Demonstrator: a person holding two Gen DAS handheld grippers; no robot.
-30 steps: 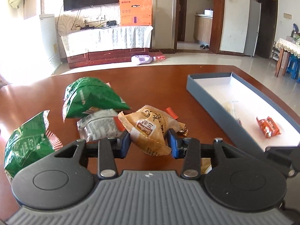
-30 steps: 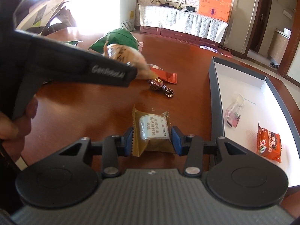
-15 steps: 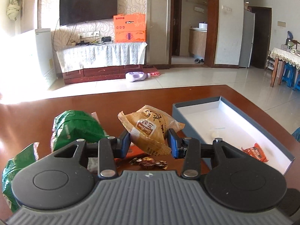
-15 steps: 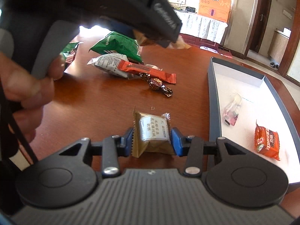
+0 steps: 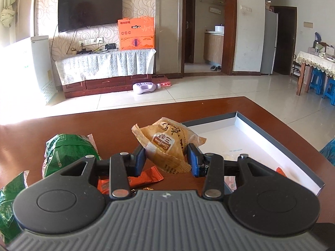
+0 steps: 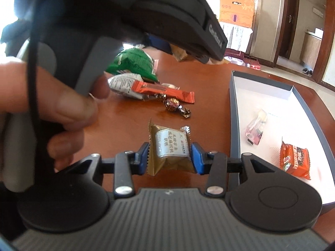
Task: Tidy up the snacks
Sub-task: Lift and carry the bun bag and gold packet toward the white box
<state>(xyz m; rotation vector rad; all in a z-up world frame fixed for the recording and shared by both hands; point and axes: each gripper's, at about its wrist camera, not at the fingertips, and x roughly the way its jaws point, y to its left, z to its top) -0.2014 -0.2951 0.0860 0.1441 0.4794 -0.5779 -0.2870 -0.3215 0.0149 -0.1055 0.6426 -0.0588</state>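
Observation:
My left gripper is shut on a tan pastry packet and holds it above the table near the left wall of the grey box. My right gripper is shut on a small gold snack packet, low over the table left of the box. The box holds an orange packet and a clear pink packet. The left gripper's body passes across the top of the right wrist view.
Green bags, a white packet, an orange bar and a wrapped candy lie on the brown table. The table's far edge is just beyond the box.
My left gripper has risen and swung right towards the box with the tan packet. My right gripper has stayed in place, shut on the gold packet.

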